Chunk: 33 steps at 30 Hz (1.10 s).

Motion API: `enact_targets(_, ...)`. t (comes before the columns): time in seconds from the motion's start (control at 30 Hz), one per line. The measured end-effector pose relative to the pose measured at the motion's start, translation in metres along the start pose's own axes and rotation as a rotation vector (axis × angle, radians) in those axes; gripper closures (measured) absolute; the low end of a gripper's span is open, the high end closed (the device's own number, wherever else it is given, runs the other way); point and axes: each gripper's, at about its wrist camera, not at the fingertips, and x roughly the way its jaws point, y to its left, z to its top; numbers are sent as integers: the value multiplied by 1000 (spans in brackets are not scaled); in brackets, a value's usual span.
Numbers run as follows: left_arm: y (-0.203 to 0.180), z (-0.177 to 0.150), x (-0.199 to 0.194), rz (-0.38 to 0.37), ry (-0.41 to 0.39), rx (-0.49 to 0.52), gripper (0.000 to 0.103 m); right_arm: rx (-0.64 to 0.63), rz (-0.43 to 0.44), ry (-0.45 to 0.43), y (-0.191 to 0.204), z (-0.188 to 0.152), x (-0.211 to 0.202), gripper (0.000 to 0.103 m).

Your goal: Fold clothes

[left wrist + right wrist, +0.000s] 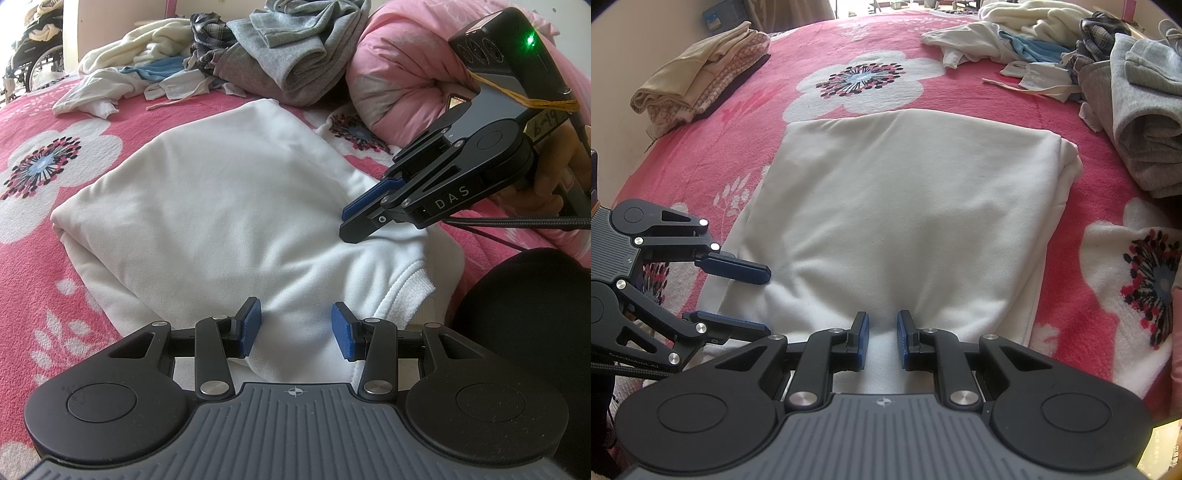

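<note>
A: Where is the garment now?

B: The white sweatshirt lies folded in a rough rectangle on the pink blanket with big white flowers. It is in the middle, directly before both grippers.

A: And the left gripper?

B: The left gripper is at the near edge of the sweatshirt. Its blue pads stand apart, with white cloth bulging up between them. In the right wrist view its two fingers are seen from the side, one over the cloth edge and one lower. I cannot tell if the pads really press the cloth or only sit around it.

A: The right one?

B: The right gripper has its jaws much narrower, with only a thin gap. A small ridge of the white cloth rises between the pads, so it looks pinched on the sweatshirt. In the left wrist view the tip comes down on the right side of the sweatshirt, near the ribbed cuff.

A: What else is on the bed?

B: A heap of unfolded clothes lies at the far side, with a grey garment beside it. A stack of folded beige clothes rests at the far left corner. A rolled pink quilt lies at the right in the left wrist view.
</note>
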Motion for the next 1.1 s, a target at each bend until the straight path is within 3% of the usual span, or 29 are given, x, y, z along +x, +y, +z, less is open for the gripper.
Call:
enact_targets(0.93, 1, -1, -1, -2, 0, 2, 61, 8, -2, -3, 2, -1, 0, 86)
enact_targets(1.1, 5, -2, -8, -1, 4, -24, 61, 16, 32, -25, -3, -6, -12, 80)
